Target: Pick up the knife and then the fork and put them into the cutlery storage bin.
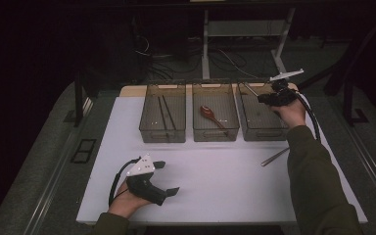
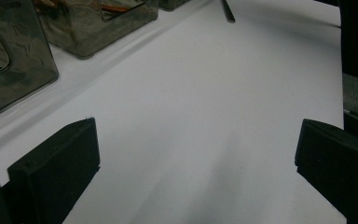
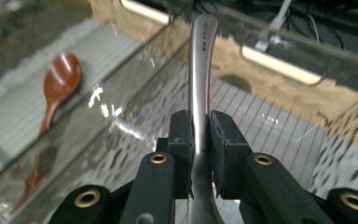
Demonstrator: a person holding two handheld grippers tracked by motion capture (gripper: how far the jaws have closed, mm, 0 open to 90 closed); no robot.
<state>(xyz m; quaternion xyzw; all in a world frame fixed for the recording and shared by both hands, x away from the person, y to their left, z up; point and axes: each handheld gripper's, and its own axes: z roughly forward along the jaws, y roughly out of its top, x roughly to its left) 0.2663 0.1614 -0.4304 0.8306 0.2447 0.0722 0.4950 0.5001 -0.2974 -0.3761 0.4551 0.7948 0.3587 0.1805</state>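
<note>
Over bins, right tool (image 3: 199, 140) pinches metal handle (image 3: 200, 70).

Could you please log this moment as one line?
right tool: shut on metal utensil, over right bin | left tool: open, idle | spare utensil on table

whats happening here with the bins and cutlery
A person is sorting utensils into three clear bins at the back of the white table. The right gripper is shut on a metal utensil handle, holding it over the right bin. The middle bin holds a wooden spoon; the left bin holds dark sticks. Another metal utensil lies on the table. The left gripper rests open near the front edge.
</note>
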